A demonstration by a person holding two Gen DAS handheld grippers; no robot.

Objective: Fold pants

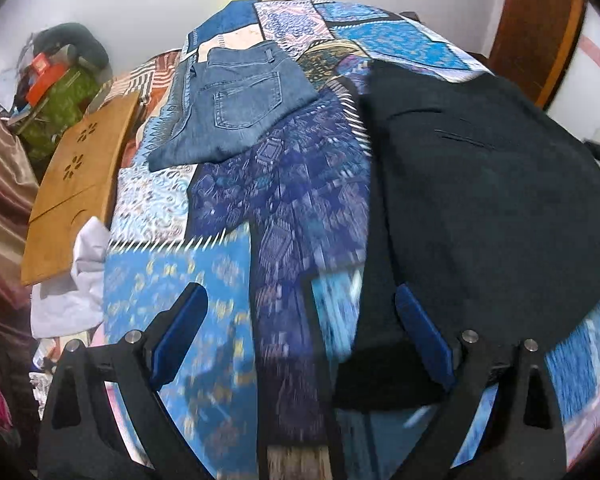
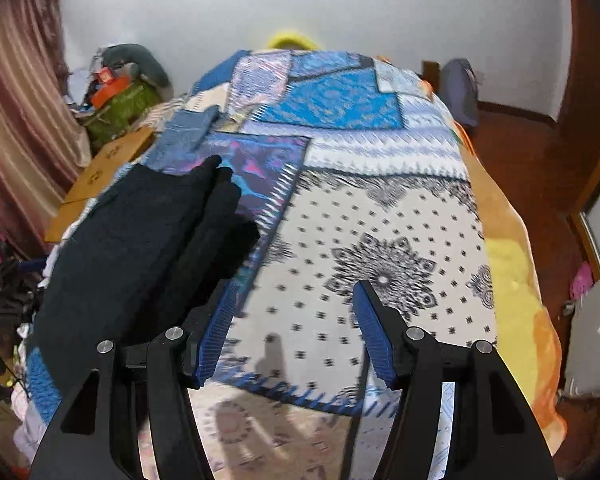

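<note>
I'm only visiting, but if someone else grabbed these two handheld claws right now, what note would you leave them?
Left gripper: jaws open, holding nothing, above the bedspread beside the black pants.
Right gripper: jaws open, holding nothing, over the white patterned part of the bedspread, black pants to its left.
Blue jeans: already folded, lying farther up the bed.
Black pants: lying mostly flat on the bed; how far their folding has got is unclear.
Left: finish folding the black pants.

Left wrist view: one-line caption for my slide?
Open left claw above patchwork bed, black pants right, folded jeans beyond.
</note>
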